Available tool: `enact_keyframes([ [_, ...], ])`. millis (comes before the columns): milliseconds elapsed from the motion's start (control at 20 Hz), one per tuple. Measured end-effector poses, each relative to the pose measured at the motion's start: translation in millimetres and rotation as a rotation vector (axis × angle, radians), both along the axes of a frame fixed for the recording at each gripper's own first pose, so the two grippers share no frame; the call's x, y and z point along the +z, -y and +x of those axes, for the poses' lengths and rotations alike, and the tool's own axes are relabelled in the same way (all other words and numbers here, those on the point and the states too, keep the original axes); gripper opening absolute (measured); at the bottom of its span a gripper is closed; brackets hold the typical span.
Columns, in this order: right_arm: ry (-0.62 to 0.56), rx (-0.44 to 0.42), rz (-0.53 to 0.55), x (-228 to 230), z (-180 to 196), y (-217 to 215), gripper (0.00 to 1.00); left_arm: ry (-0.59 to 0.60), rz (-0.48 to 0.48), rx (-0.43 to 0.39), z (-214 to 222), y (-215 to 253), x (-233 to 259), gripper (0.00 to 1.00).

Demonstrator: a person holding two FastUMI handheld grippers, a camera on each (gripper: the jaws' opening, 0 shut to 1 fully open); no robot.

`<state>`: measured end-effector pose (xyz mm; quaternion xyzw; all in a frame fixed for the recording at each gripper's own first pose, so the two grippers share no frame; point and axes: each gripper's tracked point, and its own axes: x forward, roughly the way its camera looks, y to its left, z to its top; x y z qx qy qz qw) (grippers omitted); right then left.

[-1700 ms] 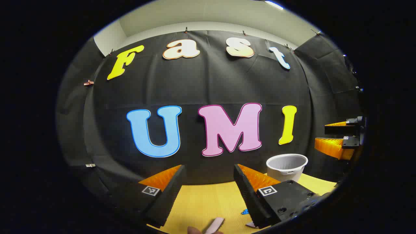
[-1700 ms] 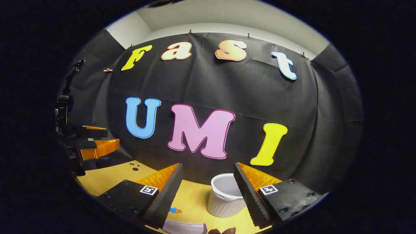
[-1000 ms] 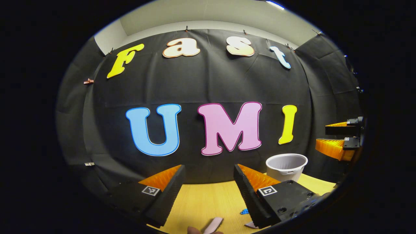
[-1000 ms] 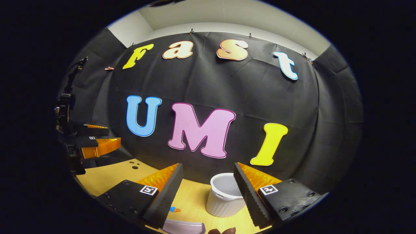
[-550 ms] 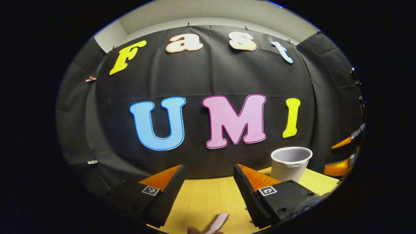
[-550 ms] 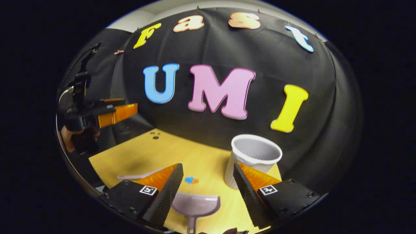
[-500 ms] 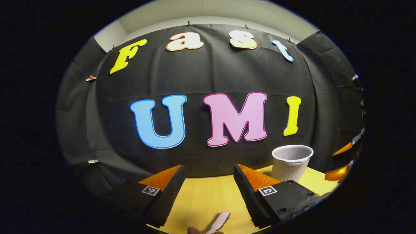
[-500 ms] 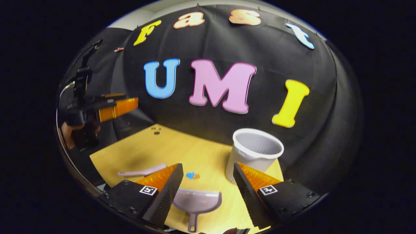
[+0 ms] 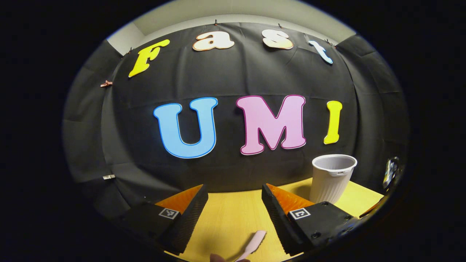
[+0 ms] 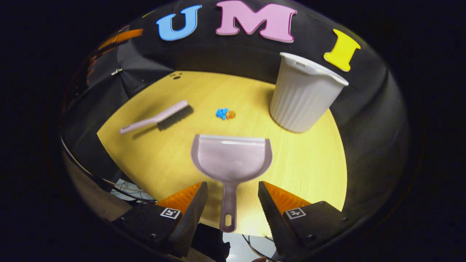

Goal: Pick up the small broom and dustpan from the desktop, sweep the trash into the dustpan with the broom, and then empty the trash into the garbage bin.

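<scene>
The dustpan [image 10: 232, 160] lies flat on the yellow desktop [image 10: 309, 160], its mouth facing the far wall and its handle pointing back at you between the spread fingers of your right gripper [image 10: 231, 207], which hangs open above the handle's end without touching it. Just beyond the pan's mouth sits the trash [image 10: 225, 114], a small blue and orange clump, apart from the pan. To the far left of it the small broom [image 10: 158, 117] lies on its side, bristles toward the trash and handle running out toward the desk's left edge. The white ribbed garbage bin [image 10: 304, 96] stands upright at the far right, near the black cloth wall [image 10: 225, 54].

In the left gripper view, your left gripper [image 9: 235, 214] is held level over the desktop [image 9: 233, 218], fingers wide apart and gripping nothing. The tip of the broom's pale handle [image 9: 253, 243] shows low between them, and the bin [image 9: 332, 177] stands to the right.
</scene>
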<state>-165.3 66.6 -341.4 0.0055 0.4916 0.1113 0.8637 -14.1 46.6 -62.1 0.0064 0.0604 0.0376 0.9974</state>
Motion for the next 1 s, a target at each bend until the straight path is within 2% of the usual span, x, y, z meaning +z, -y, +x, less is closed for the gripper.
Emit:
enact_keyframes([
  [200, -0.122, -0.023, 0.003, -48.1, -3.8, -6.6, 0.77, 0.003, 0.013, 0.015, -5.4, -6.5, -2.5, 0.94],
  [400, -0.216, -0.062, 0.029, -83.9, 3.0, -15.6, 0.77, -0.001, 0.012, 0.035, -9.1, -11.6, -4.8, 0.94],
  [450, -0.234, -0.075, 0.027, -88.3, 4.8, -14.8, 0.74, -0.002, 0.012, 0.04, -9.7, -12.3, -6.0, 0.94],
  [550, -0.259, -0.09, 0.035, -96.0, 10.1, -18.4, 0.61, -0.011, 0.018, 0.046, -11.0, -12.8, -8.9, 0.94],
  [650, -0.254, -0.068, 0.021, -99.3, 16.9, -20.5, 0.58, -0.018, 0.019, 0.051, -13.1, -13.1, -12.1, 0.94],
  [750, -0.255, -0.048, 0.015, -97.3, 18.9, -22.4, 0.66, -0.031, 0.016, 0.067, -14.3, -15.8, -16.8, 0.94],
  [900, -0.262, -0.056, 0.014, -98.8, 22.4, -23.7, 0.5, -0.067, 0.016, 0.079, -16.4, -19.0, -31.9, 0.93],
  [950, -0.257, -0.053, 0.012, -98.6, 25.7, -24.3, 0.38, -0.087, 0.018, 0.079, -17.4, -21.3, -38.2, 0.93],
  [1000, -0.239, -0.048, 0.019, -98.1, 28.6, -25.0, 0.38, -0.109, 0.019, 0.075, -18.5, -23.1, -47.7, 0.94],
])
